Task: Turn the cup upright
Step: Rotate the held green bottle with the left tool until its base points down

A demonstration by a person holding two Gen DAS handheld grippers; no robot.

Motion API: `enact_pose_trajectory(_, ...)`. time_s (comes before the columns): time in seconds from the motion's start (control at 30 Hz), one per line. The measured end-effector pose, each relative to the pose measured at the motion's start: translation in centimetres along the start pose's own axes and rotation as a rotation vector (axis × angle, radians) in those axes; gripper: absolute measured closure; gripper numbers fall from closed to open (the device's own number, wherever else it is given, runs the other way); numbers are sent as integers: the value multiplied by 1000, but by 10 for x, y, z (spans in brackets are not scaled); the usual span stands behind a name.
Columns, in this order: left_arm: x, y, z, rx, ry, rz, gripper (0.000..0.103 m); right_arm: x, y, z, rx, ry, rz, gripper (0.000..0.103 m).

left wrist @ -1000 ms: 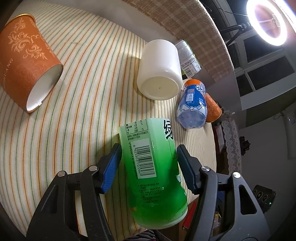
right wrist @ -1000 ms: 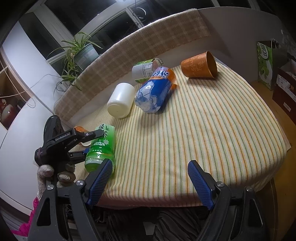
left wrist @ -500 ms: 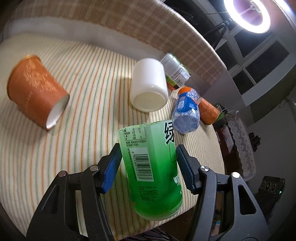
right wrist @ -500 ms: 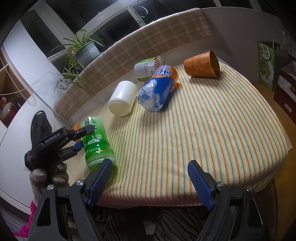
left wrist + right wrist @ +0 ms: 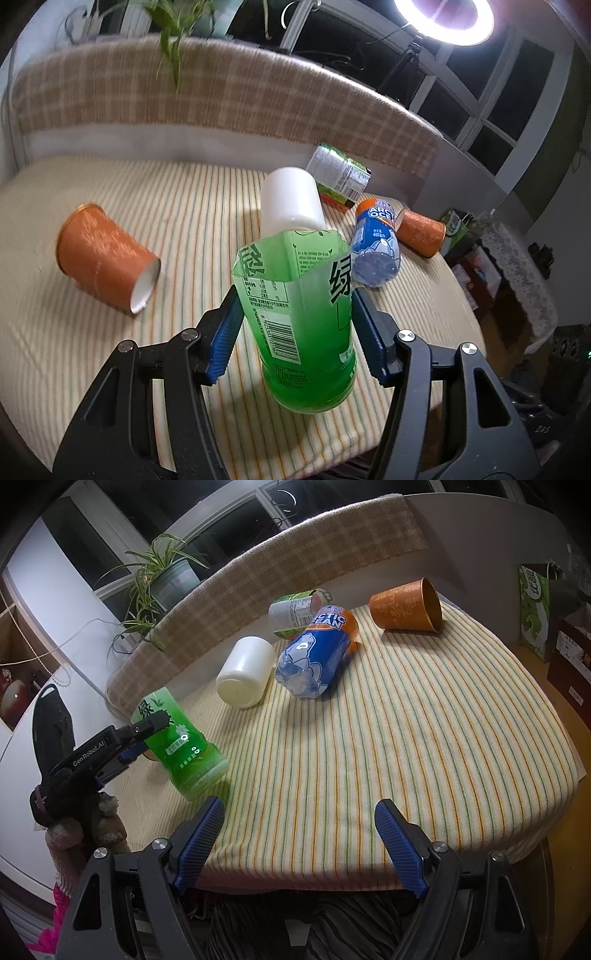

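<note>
lying behind green cup (image 5: 299,317): white cup (image 5: 291,201), blue bottle (image 5: 375,247).

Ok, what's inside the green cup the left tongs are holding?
Nothing visible: through the open top of the green cup only its printed inner wall shows. The bottom of the inside is hidden by the front wall. The left tongs grip its sides.

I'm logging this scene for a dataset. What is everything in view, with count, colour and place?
green cup: 1, green, near table edge, nearly upright in left gripper
orange cups: 2, orange, lying at opposite table ends
white cup: 1, white, lying mid-table
blue bottle-cup: 1, blue, lying beside the white one
labelled cup: 1, green and white, lying at back
plant: 1, green, sill
left gripper: black, blue pads
right gripper: open, holds nothing
</note>
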State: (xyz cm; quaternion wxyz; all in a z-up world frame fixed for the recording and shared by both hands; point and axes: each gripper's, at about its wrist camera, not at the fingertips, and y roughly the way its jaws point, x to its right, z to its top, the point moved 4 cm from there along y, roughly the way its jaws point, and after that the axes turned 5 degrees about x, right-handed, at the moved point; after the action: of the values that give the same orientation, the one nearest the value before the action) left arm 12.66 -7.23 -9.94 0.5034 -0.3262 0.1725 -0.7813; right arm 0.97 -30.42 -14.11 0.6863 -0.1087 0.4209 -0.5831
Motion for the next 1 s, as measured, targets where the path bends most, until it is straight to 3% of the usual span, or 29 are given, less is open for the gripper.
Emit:
enact_pose_trajectory(0.4, 14, 4, 1, 73, 152, 107, 43, 1, -2, 1, 5, -2, -7, 17)
enact_pose_trajectory(1.0, 21, 3, -12, 66, 205, 104, 43, 0, -1, 1, 4, -2, -8, 17)
